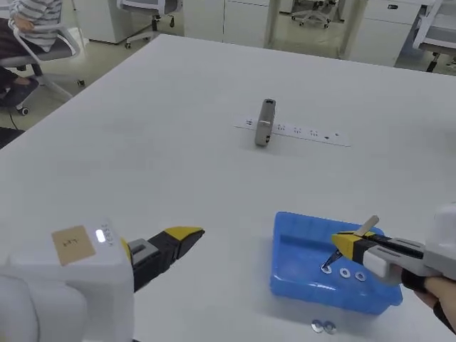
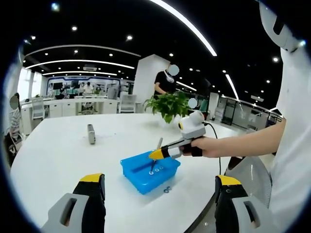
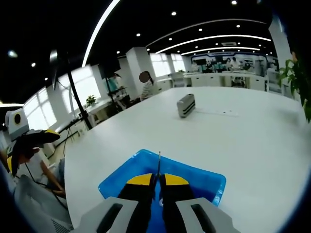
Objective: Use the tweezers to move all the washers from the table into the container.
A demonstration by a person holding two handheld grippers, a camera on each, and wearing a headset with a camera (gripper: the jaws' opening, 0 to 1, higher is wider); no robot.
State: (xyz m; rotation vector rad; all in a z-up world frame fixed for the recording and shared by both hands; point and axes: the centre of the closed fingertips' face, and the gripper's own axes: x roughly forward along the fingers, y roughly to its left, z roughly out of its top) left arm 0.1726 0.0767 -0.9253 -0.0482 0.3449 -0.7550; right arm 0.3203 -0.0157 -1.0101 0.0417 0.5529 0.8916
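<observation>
Idling at left, left gripper [image 1: 182, 237], jaws wide apart. Right of it, container [image 1: 292, 239] under tweezers [image 1: 368, 227], clamped by right gripper [image 1: 347, 243]. Tips down among three washers [image 1: 345, 273] inside (drop-off step, likely). Next: lift out, reach two loose washers [image 1: 317, 326], nearer holder than tips.

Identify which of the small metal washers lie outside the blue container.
The two silver metal washers side by side on the white table, just past the blue plastic container and its near wall; the others lie inside it.
</observation>
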